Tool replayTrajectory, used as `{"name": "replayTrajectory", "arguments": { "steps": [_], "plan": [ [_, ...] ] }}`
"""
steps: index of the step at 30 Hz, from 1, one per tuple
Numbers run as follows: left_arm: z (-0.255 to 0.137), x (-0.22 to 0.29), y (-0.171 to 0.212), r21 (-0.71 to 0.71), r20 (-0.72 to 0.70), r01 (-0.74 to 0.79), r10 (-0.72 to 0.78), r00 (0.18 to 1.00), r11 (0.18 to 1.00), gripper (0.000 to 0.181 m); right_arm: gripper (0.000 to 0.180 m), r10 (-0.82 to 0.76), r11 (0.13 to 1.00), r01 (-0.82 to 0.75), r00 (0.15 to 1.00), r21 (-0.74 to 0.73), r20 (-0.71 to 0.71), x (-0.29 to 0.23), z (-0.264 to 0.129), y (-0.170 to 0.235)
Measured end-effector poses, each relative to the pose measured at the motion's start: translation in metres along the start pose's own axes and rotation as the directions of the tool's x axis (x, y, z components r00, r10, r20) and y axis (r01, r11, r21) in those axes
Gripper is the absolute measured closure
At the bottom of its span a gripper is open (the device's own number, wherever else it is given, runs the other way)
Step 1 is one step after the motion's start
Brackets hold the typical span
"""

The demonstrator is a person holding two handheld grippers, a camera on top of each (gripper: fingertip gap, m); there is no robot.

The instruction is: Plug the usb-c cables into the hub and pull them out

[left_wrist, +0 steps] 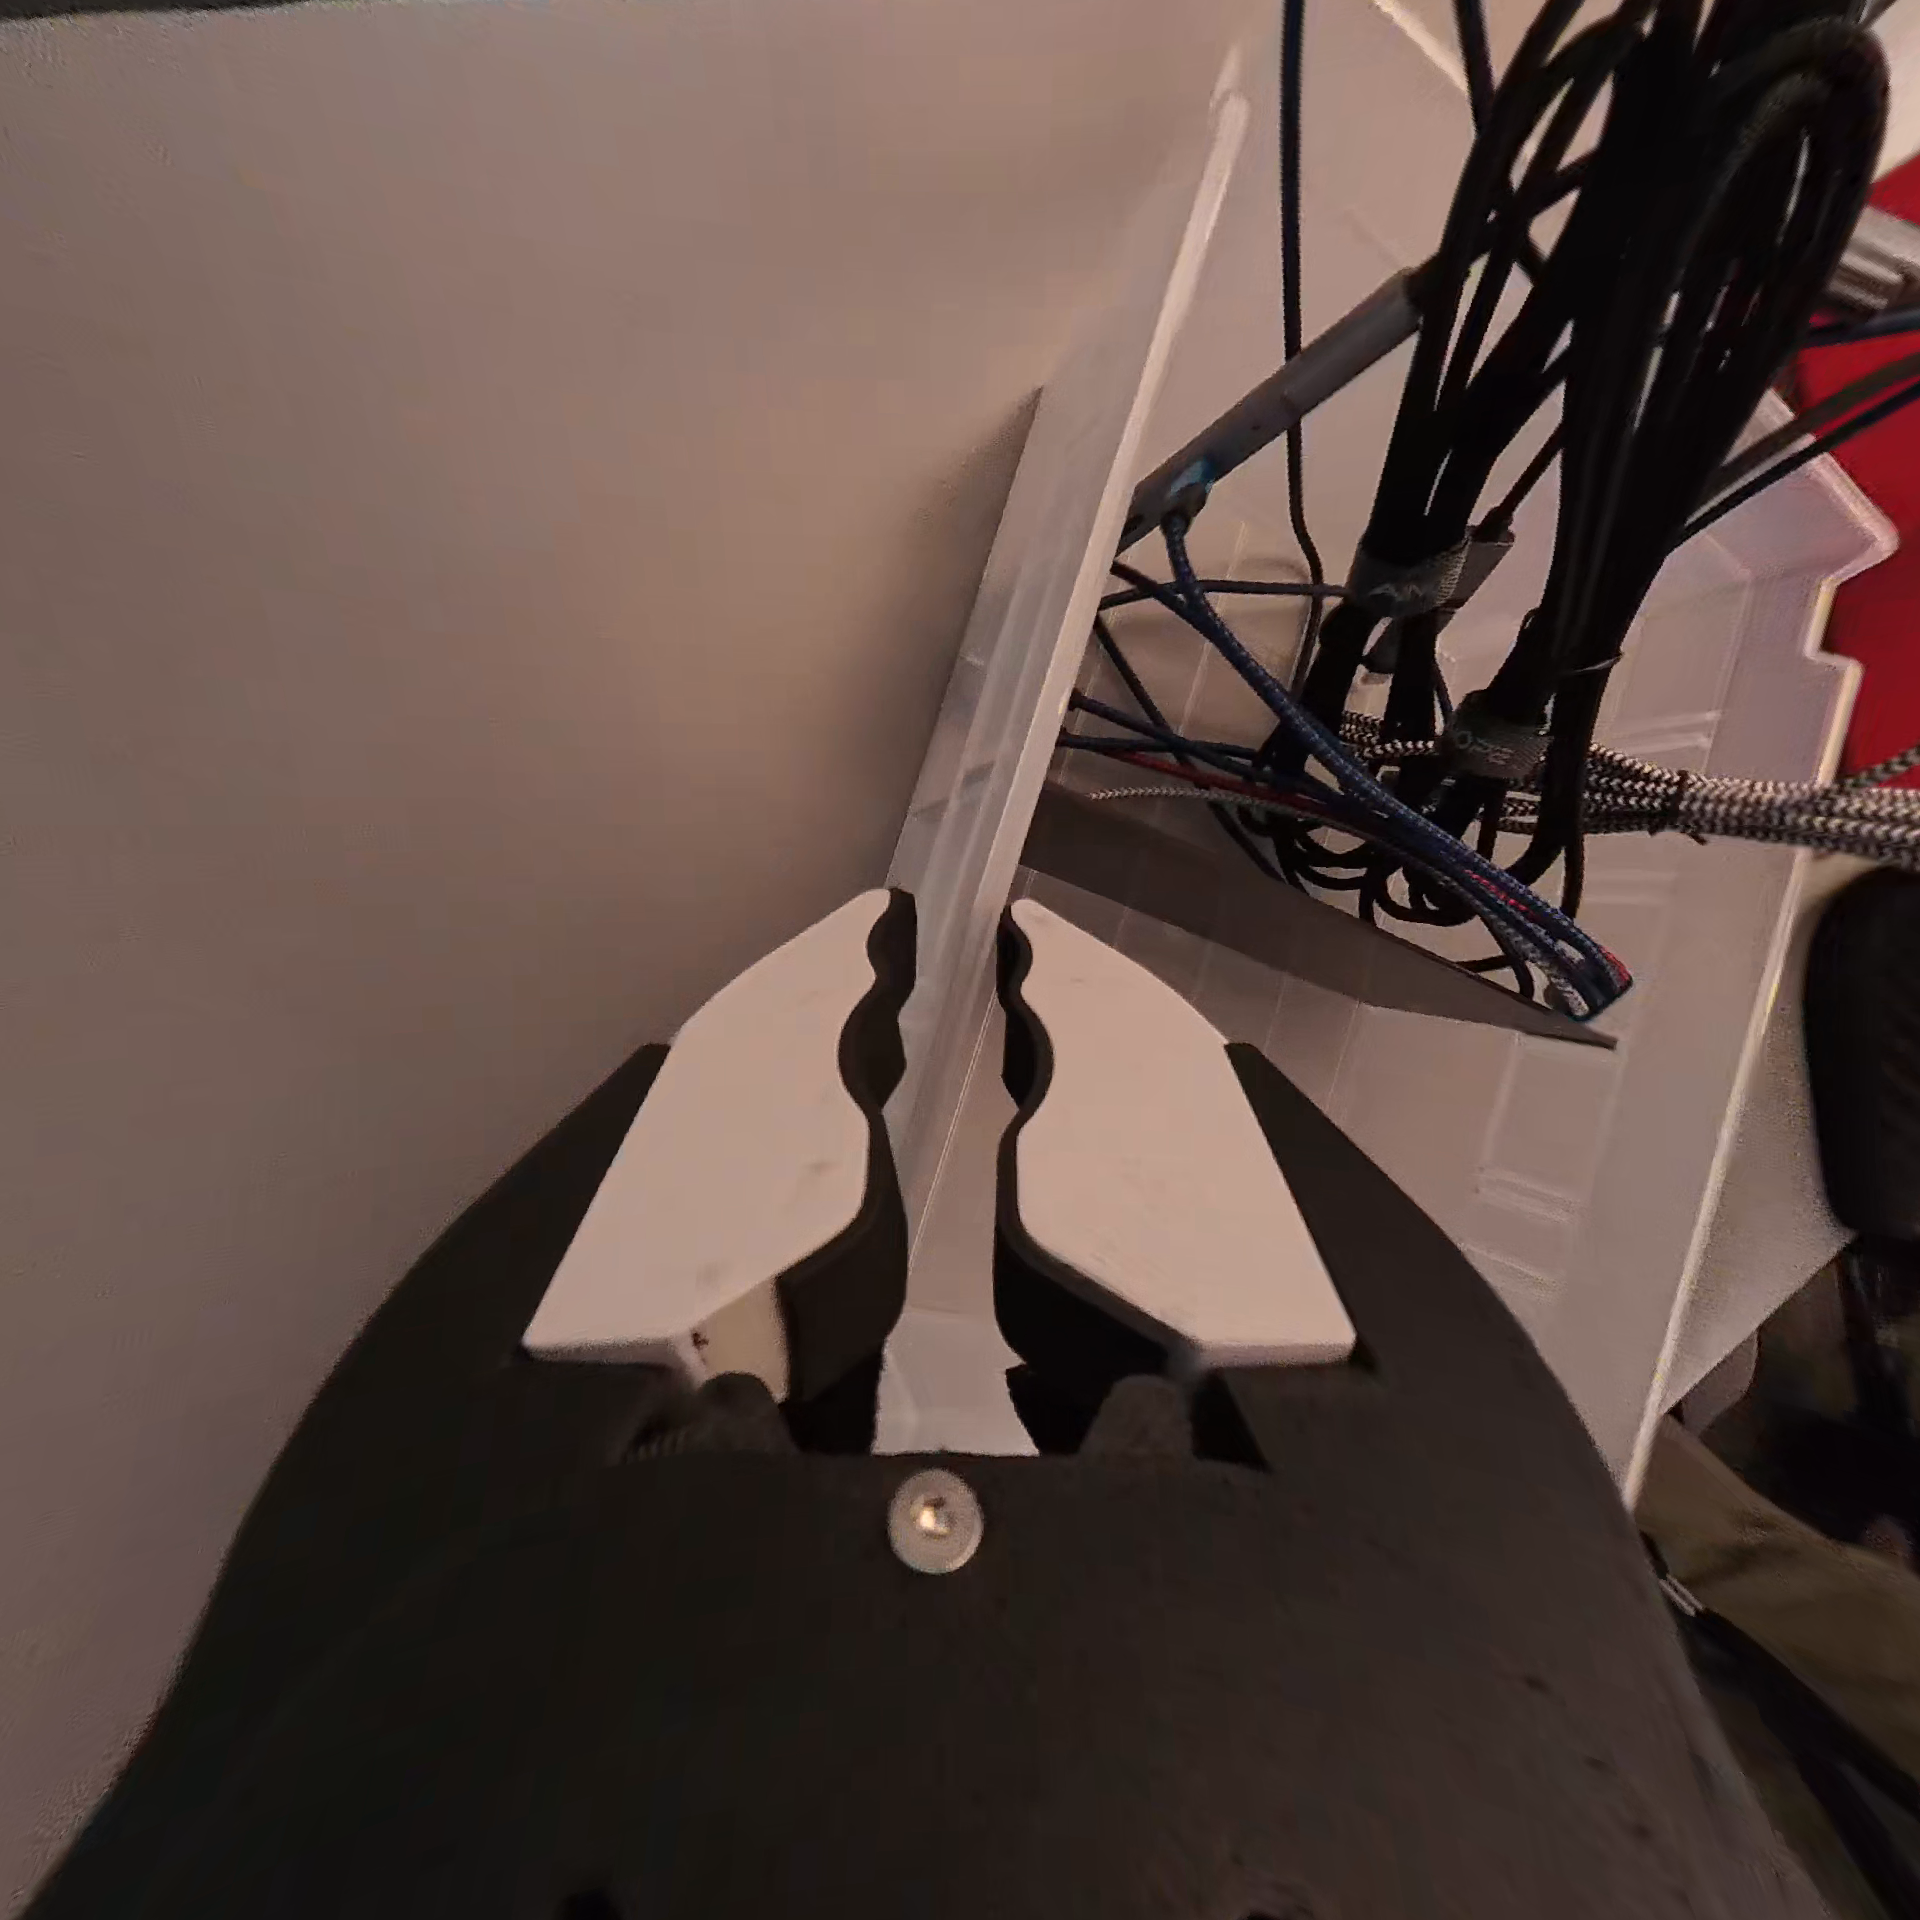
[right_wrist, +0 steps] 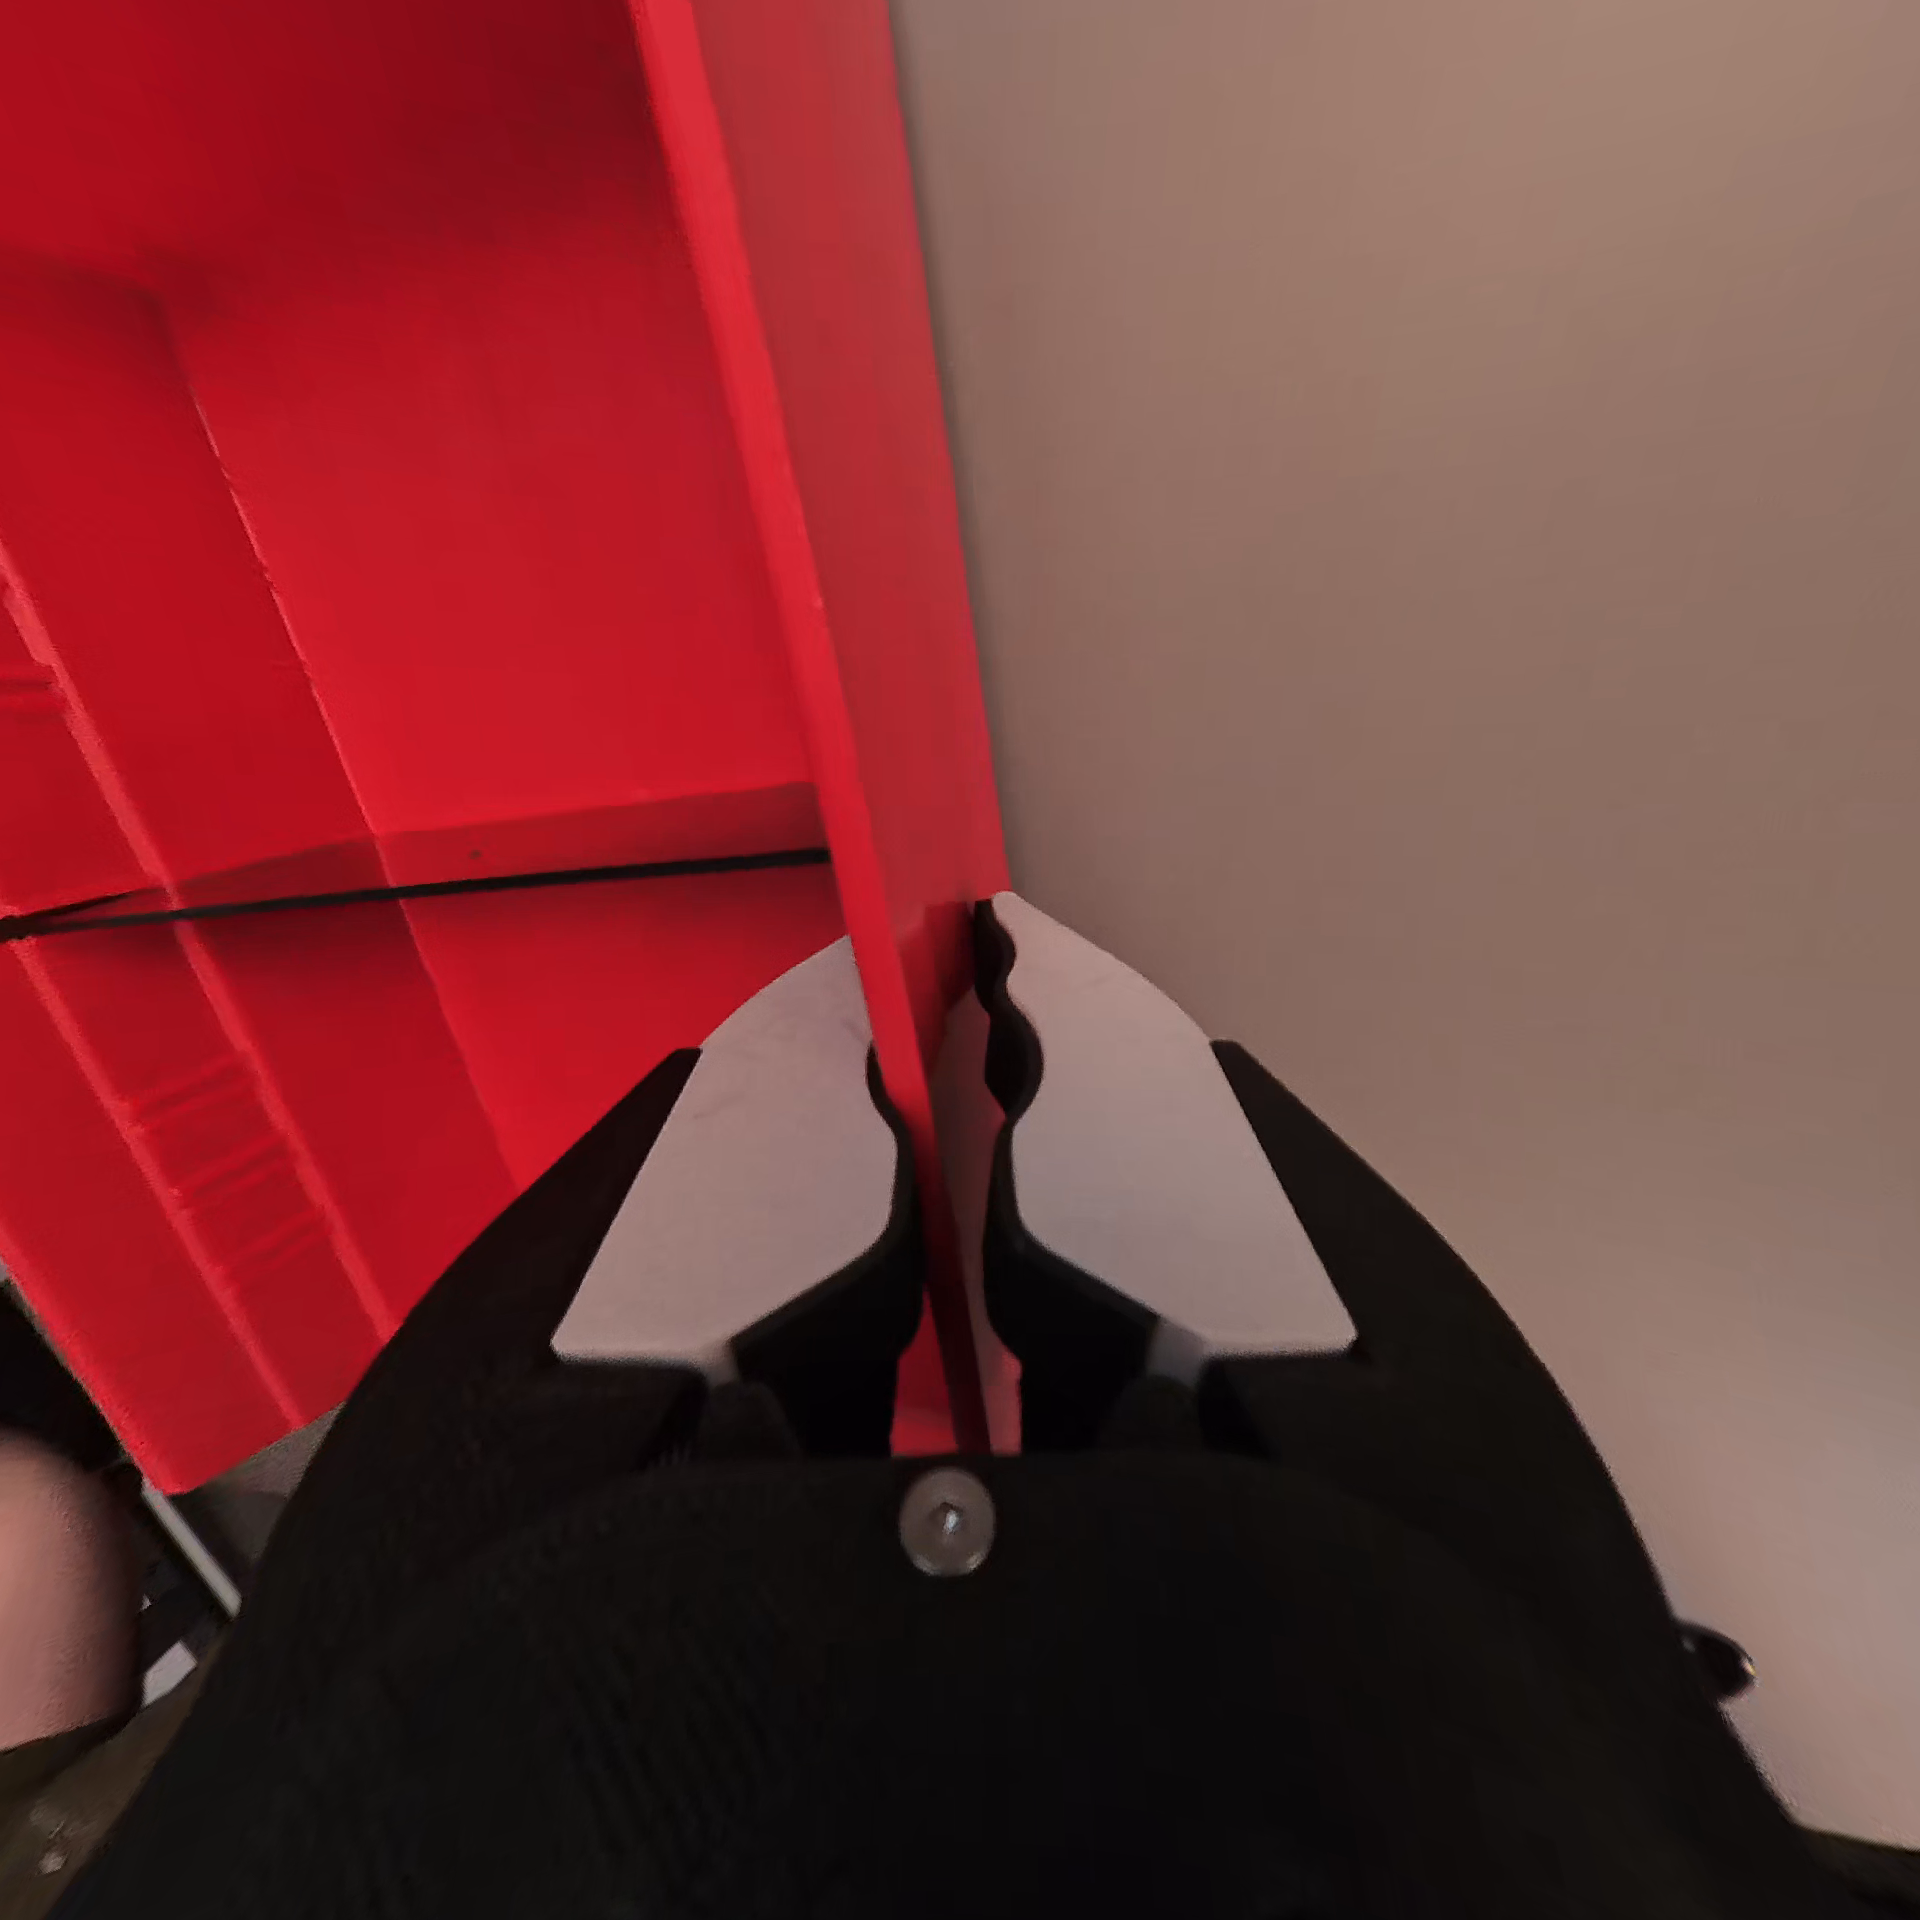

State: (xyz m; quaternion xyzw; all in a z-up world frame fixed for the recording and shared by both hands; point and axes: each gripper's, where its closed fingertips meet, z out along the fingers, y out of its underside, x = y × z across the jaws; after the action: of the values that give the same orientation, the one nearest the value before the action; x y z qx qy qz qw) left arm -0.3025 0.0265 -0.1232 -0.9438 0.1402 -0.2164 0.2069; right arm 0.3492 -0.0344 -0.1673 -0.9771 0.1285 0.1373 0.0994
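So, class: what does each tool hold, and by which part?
The left tool grips the clear bin by its side wall's rim. The right tool grips the red bin by its side wall's rim.

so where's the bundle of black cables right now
In the left wrist view, upper right: the black cables hang into the clear bin, whose near wall sits between the left gripper's fingers.

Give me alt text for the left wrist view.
The left gripper clamps the side wall of a clear plastic bin, its jaws closed on the rim. The bin holds bundled black cables and braided blue cables, over a plain beige surface.
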Motion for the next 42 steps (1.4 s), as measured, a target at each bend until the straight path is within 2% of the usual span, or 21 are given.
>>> {"name": "replayTrajectory", "arguments": {
  "steps": [6, 10, 15, 23, 29, 42],
  "plan": [
    [-0.045, -0.074, 0.023, 0.125, 0.046, 0.229, -0.236, 0.971, 0.965, 0.171, 0.174, -0.059, 0.998, 0.059, 0.997, 0.003, -0.039, -0.009, 0.006, 0.000],
    [-0.068, -0.101, 0.041, 0.173, 0.064, 0.271, -0.285, 0.956, 0.947, 0.171, 0.174, -0.084, 0.996, 0.083, 0.995, -0.019, -0.055, -0.006, 0.005, 0.003],
    [-0.079, -0.113, 0.050, 0.218, 0.019, 0.362, -0.374, 0.927, 0.907, 0.169, 0.173, -0.132, 0.991, 0.128, 0.982, -0.044, -0.132, 0.011, 0.001, 0.003],
    [-0.085, -0.126, 0.048, 0.300, -0.034, 0.420, -0.431, 0.902, 0.857, 0.168, 0.173, -0.180, 0.983, 0.172, 0.973, -0.064, -0.143, 0.009, 0.001, 0.008],
    [-0.090, -0.132, 0.052, 0.330, -0.017, 0.443, -0.463, 0.886, 0.834, 0.169, 0.172, -0.217, 0.975, 0.205, 0.965, -0.086, -0.149, 0.008, -0.001, 0.017],
    [-0.092, -0.123, 0.064, 0.270, -0.052, 0.463, -0.467, 0.883, 0.844, 0.167, 0.173, -0.223, 0.973, 0.210, 0.965, -0.100, -0.140, 0.014, 0.000, 0.010]
  ]
}}
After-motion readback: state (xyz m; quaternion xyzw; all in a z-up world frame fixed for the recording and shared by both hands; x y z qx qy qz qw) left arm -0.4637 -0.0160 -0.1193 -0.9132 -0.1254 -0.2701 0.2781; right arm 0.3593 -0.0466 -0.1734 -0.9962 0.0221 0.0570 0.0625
